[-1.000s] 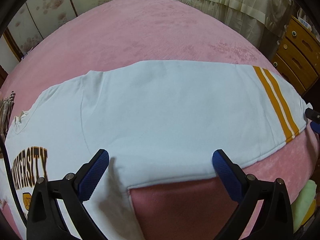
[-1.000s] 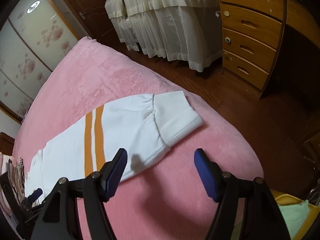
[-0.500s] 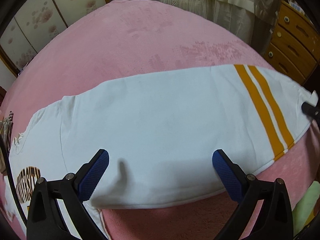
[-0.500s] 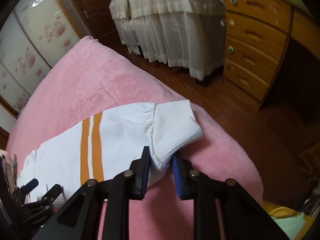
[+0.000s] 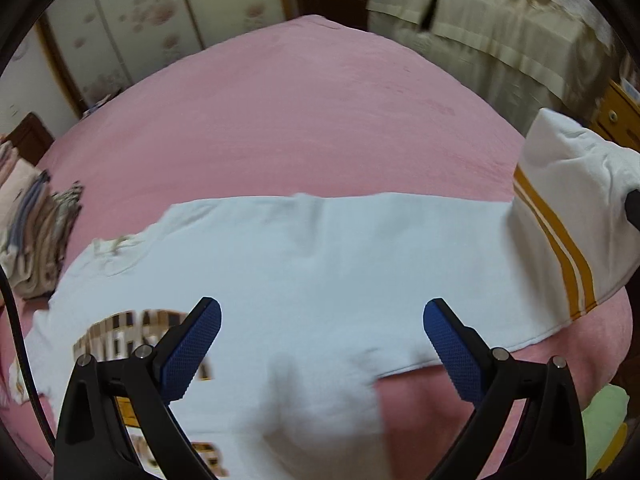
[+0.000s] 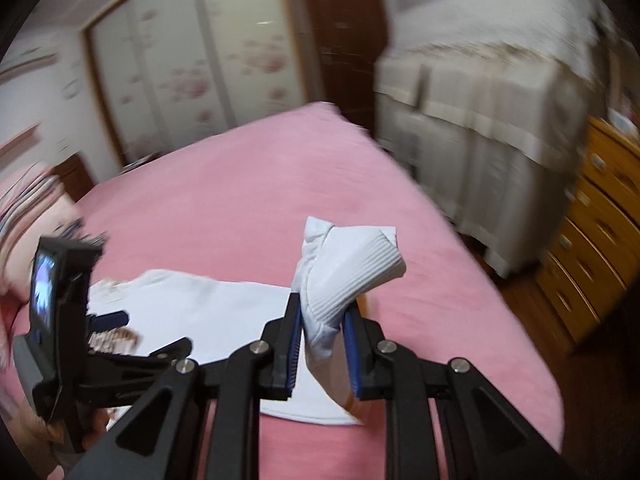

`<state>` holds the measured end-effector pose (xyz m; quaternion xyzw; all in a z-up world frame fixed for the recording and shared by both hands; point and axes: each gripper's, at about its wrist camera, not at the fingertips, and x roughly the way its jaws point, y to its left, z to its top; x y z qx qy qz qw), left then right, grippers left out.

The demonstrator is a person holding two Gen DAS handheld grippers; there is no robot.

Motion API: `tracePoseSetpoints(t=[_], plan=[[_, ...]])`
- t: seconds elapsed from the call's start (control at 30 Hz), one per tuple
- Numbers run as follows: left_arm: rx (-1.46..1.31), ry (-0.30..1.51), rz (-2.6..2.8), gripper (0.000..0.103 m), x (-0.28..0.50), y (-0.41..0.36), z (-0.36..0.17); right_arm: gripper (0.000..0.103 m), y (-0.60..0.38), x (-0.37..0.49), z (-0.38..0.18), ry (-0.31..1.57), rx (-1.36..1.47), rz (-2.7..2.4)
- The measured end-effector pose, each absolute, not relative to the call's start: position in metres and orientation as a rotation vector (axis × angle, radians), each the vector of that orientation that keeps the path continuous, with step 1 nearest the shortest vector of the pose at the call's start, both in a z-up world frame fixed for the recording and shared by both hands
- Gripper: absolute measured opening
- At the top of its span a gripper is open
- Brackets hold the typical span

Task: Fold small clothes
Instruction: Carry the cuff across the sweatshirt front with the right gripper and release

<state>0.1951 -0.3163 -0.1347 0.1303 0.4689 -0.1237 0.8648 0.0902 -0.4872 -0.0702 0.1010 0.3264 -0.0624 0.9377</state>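
Since a second ago, right claw (image 6: pixel 322 346) has gone from spread over the sleeve to clamped on the cuff (image 6: pixel 352 268), which now stands lifted off the bed (image 6: pixel 248 184); both views blur and show more of the room.

Right claw: blue pads (image 6: pixel 295 340) pinching the ribbed cuff, sleeve fabric bunched between them, orange stripe just visible below.

Left claw (image 5: pixel 322 348): spread wide, nothing between the pads, above the shirt (image 5: pixel 304 264) without touching that I can tell.

Shirt: white, flat on the pink bed, printed lettering (image 5: pixel 120 336) toward the near-left. Striped sleeve end (image 5: pixel 560 216) rises at right, stripes (image 5: pixel 560 248) orange.

Folded clothes pile (image 5: pixel 32 228) at the bed's left edge. Dresser (image 6: pixel 600 232) at far right. No containers seen.
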Motion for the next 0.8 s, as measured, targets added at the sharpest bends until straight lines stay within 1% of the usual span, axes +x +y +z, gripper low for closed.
tracePoseSetpoints(t=[0.23,0.4,0.67,0.8], plan=[[0.253,0.942,-0.164,0.101,0.192,-0.212,-0.118,0.019,-0.386,0.141,-0.077,0.702,0.126,0.062],[0.204,0.974,-0.111,0.101,0.189,-0.144,-0.132,0.019,-0.318,0.169,-0.106,0.775,0.086,0.166],[0.128,1.045,-0.105,0.101,0.191,-0.088,-0.163,0.019,-0.241,0.182,-0.166,0.905,-0.013,0.237],[0.081,1.079,-0.117,0.101,0.194,-0.078,-0.174,0.023,-0.221,0.176,-0.186,0.955,-0.074,0.252]])
